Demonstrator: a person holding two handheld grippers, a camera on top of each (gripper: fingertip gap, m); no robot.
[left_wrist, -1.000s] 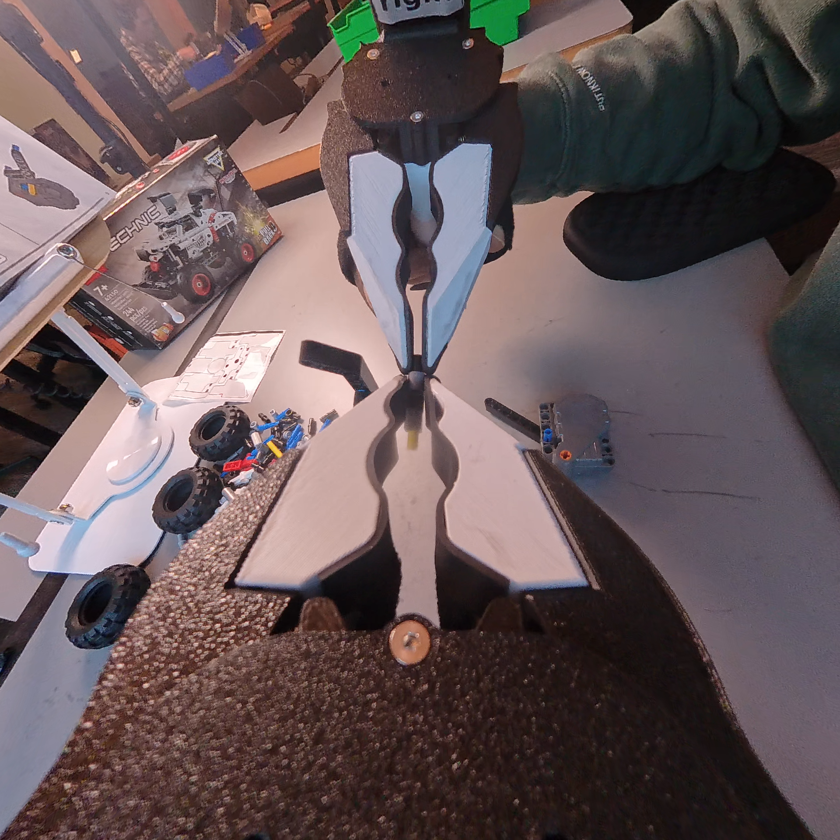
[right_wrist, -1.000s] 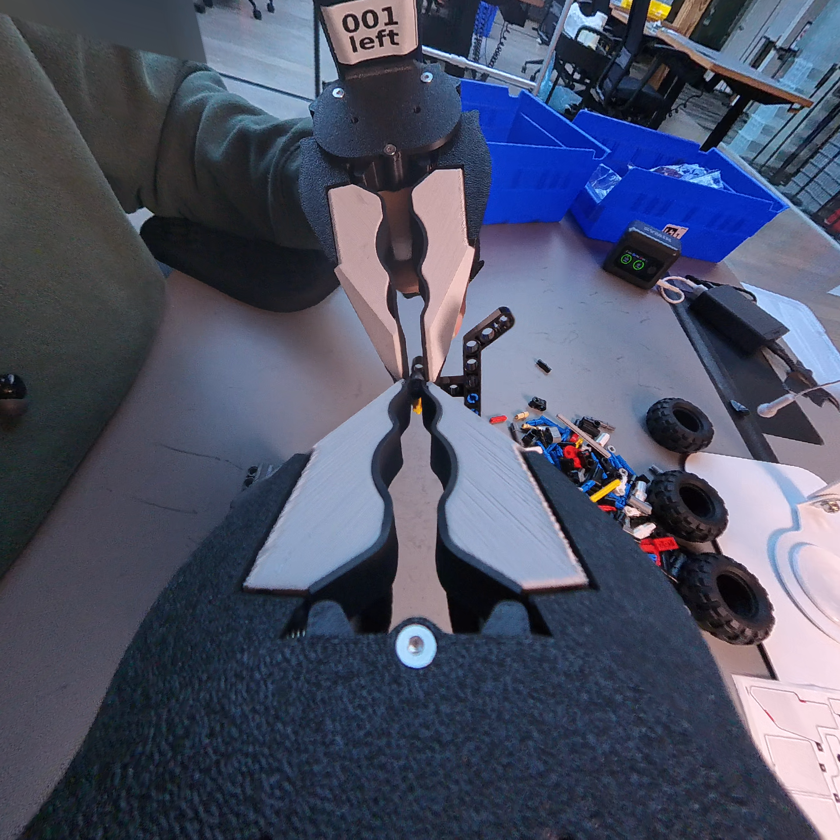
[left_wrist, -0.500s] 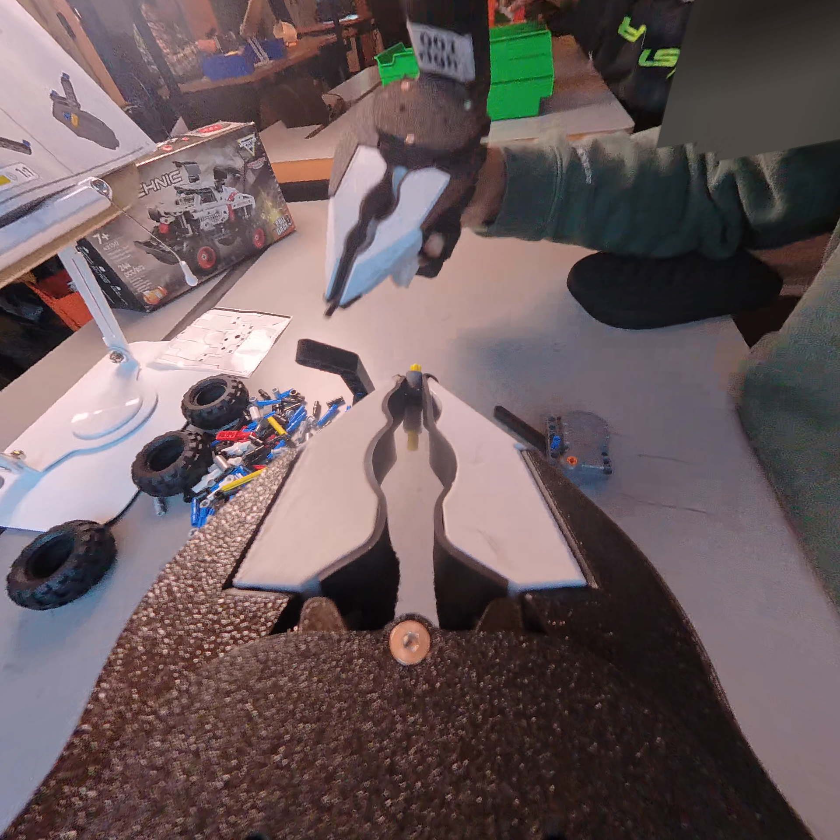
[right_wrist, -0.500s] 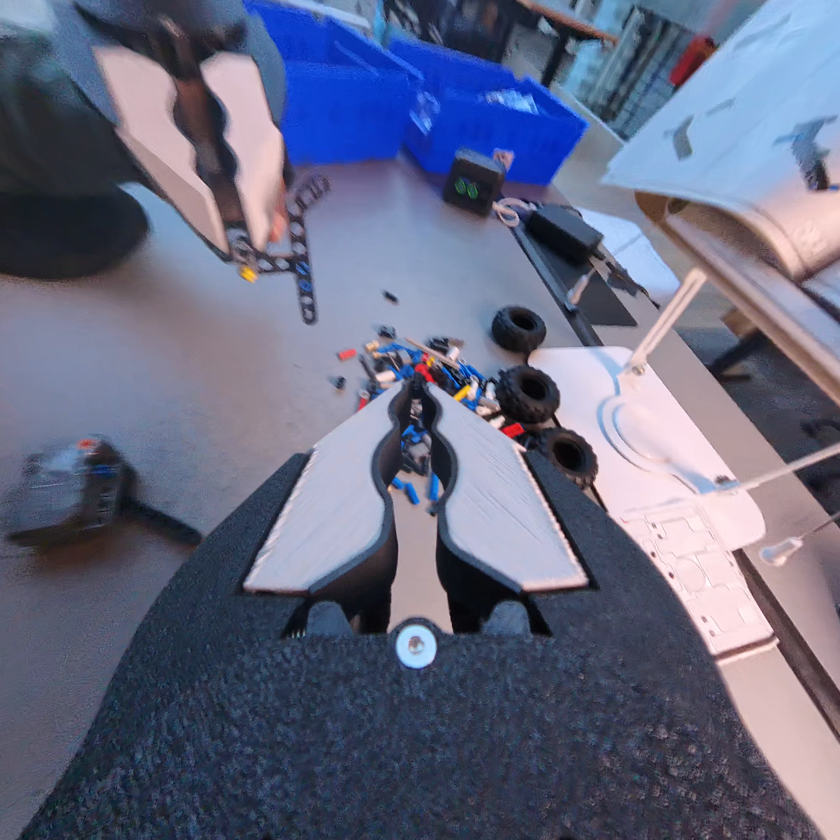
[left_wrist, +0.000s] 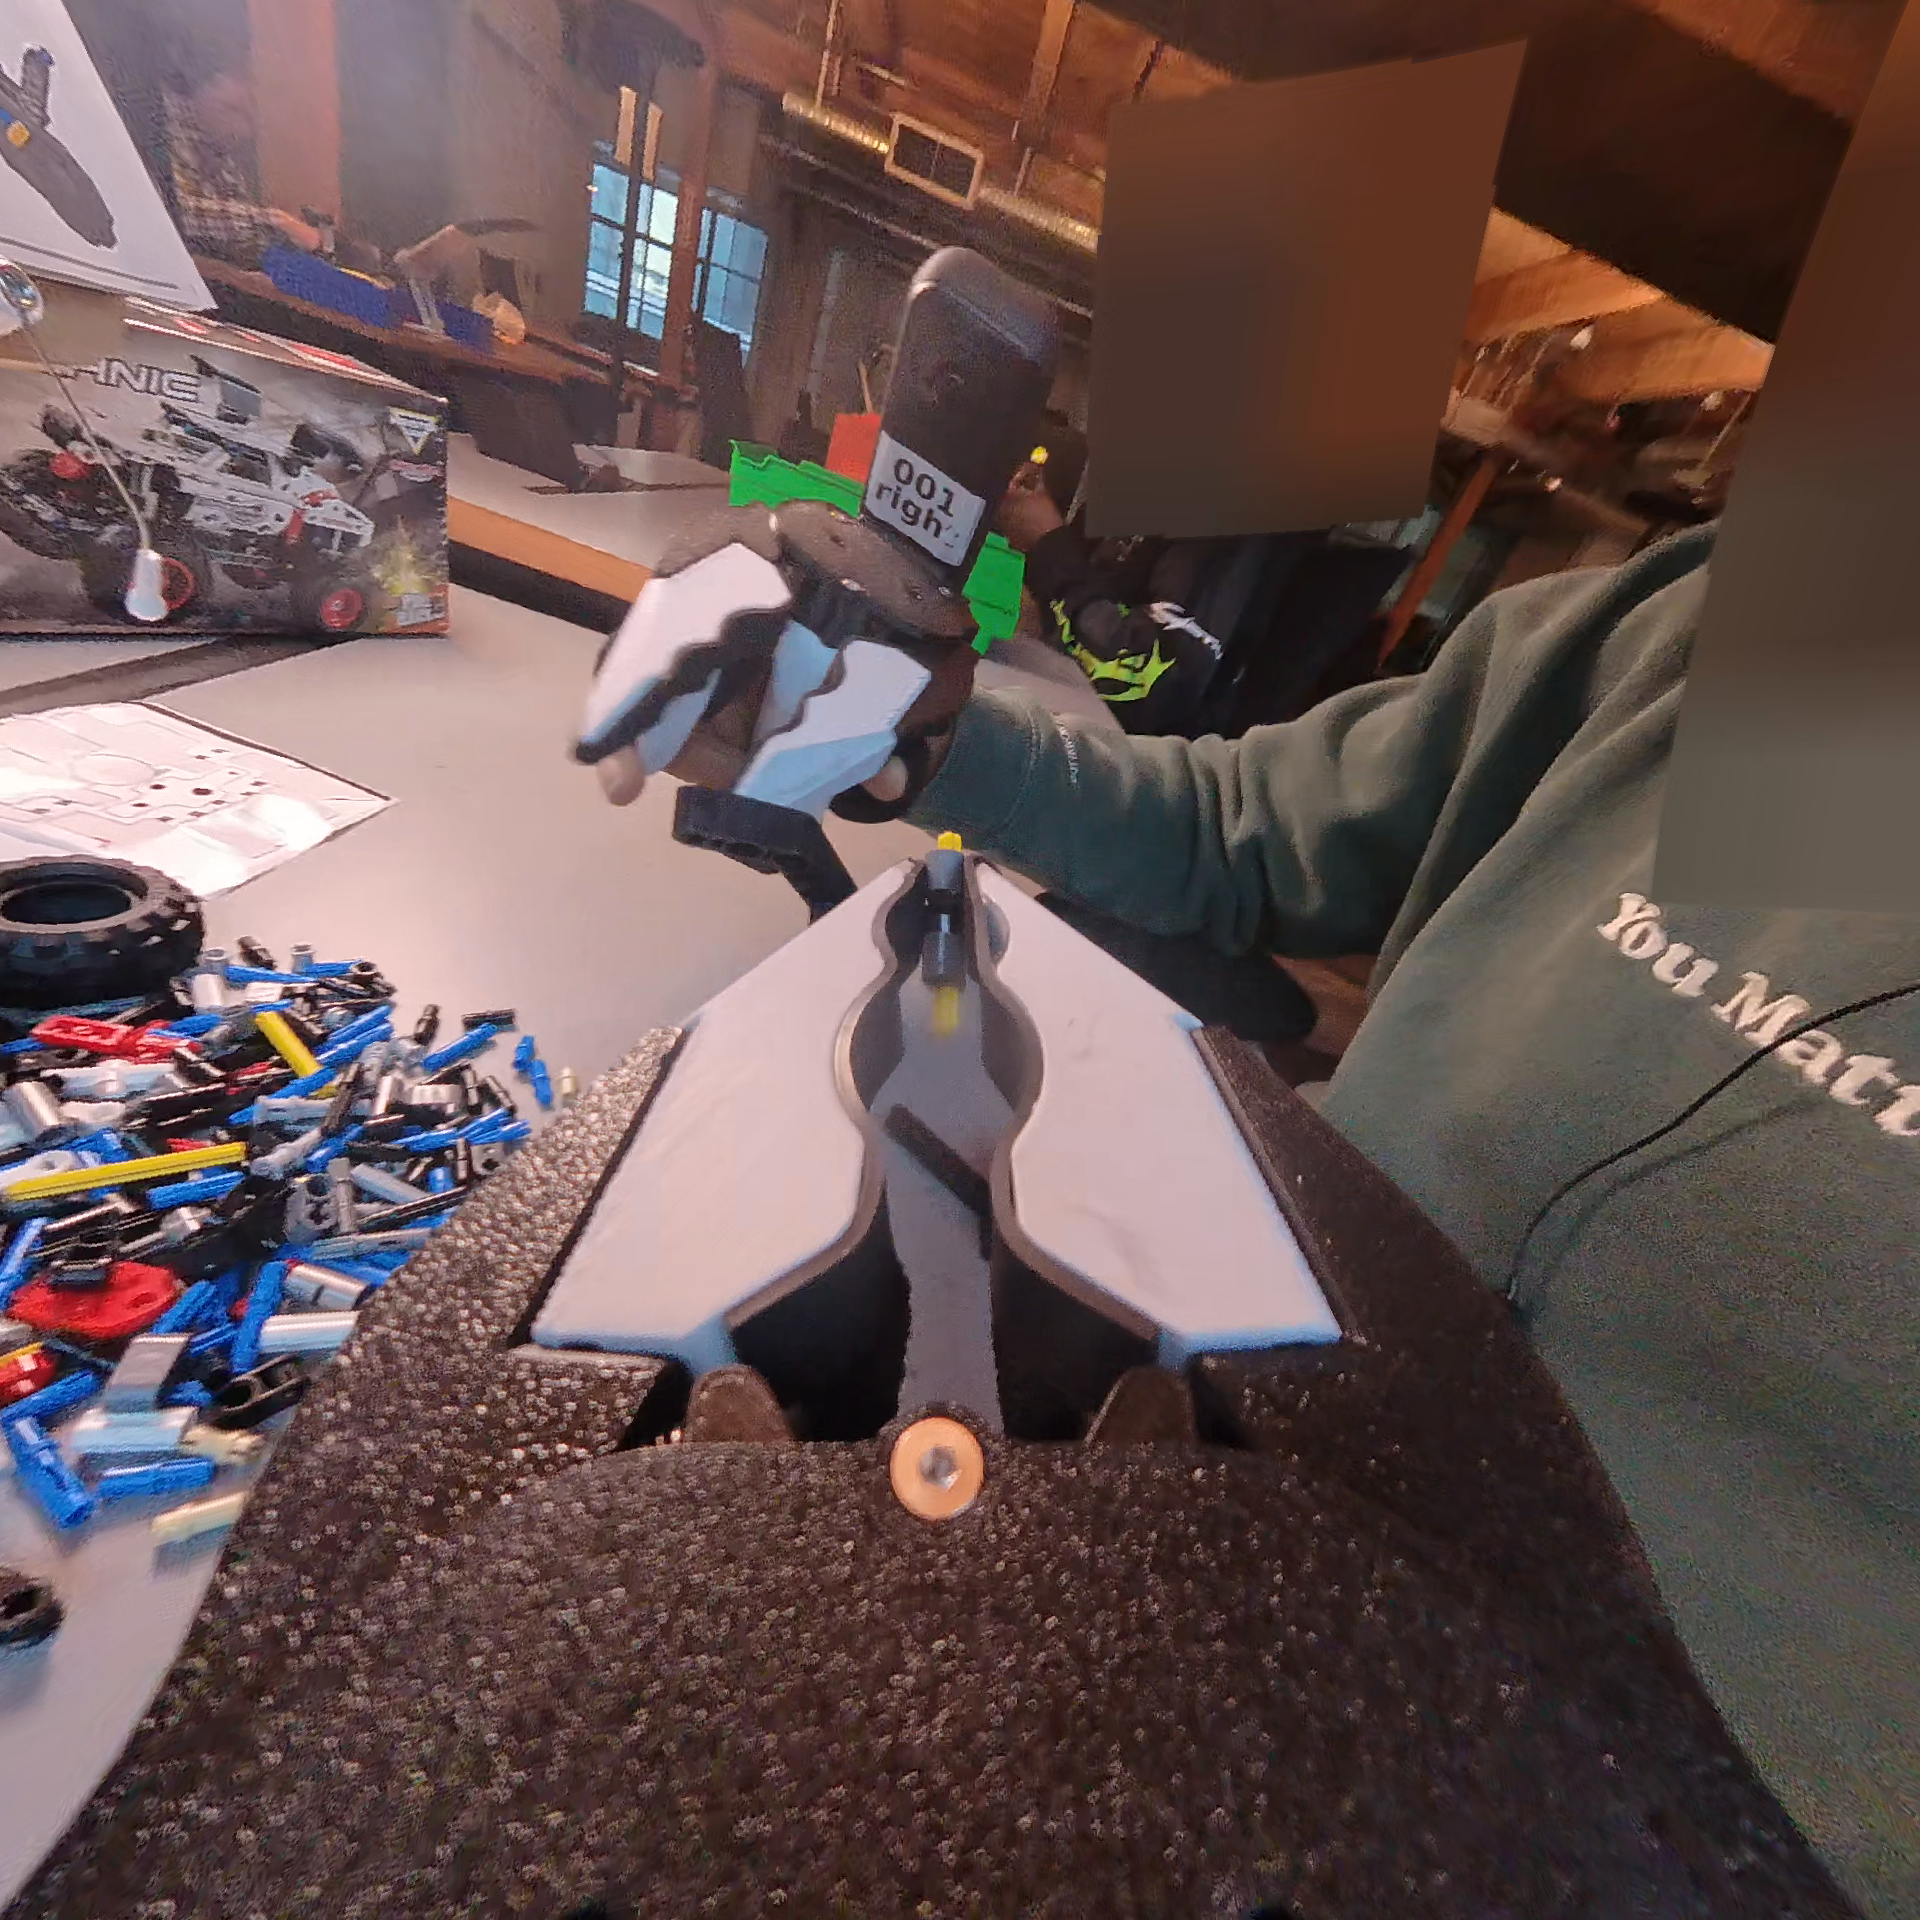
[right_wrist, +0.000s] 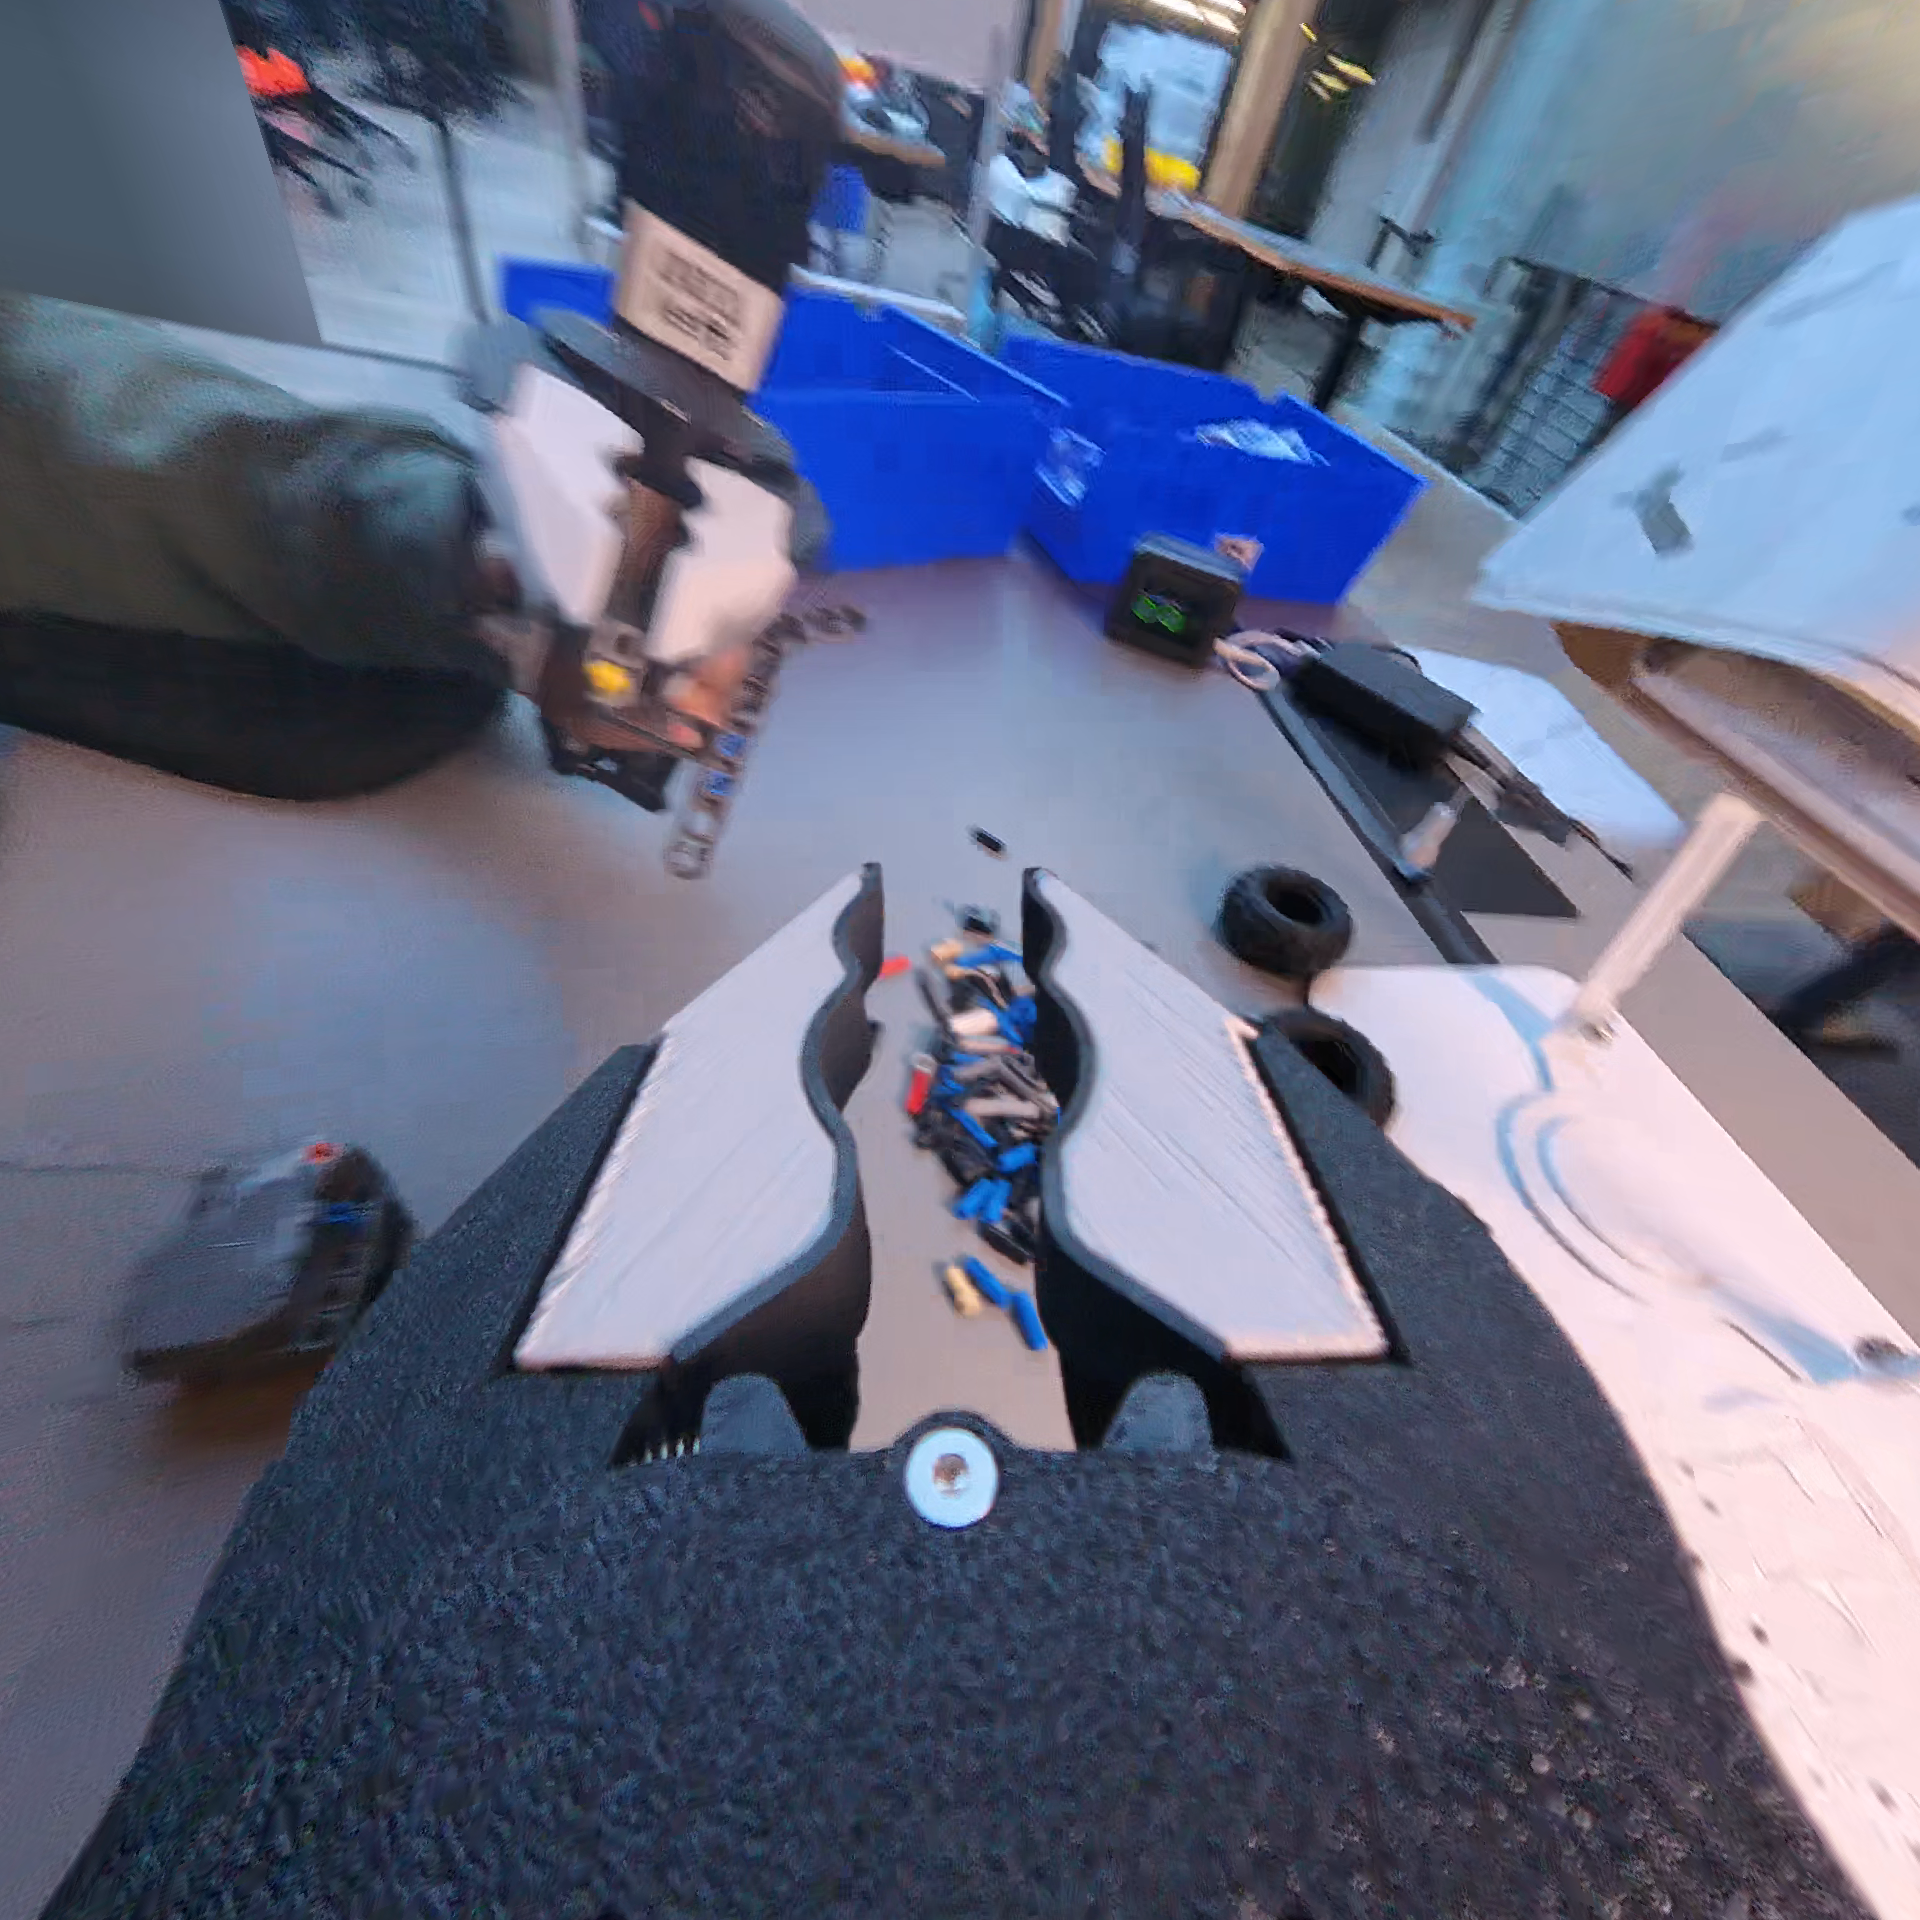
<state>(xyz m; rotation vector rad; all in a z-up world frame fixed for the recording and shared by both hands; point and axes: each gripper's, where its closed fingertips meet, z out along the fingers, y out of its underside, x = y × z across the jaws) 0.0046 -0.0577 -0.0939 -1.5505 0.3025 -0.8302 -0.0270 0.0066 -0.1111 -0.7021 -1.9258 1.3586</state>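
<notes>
My left gripper is shut on a yellow axle with a grey bush, which is fixed to a black beam frame held above the table. The blurred right wrist view shows this gripper with the frame hanging from it. My right gripper is open and empty, hovering over a pile of small blue, black and red parts. It also shows in the left wrist view, beyond the left gripper's tips.
A grey motor block lies at the left. Black tyres and a white stand base are at the right. Blue bins and a small black device stand at the back. A toy box and a sticker sheet are beyond the pile. My hands' fingertips stand some 8 cm from each other.
The two grippers were tip to tip. The right one pulled away, swung over the parts pile and opened. The left one kept the axle and frame and tilted up.
</notes>
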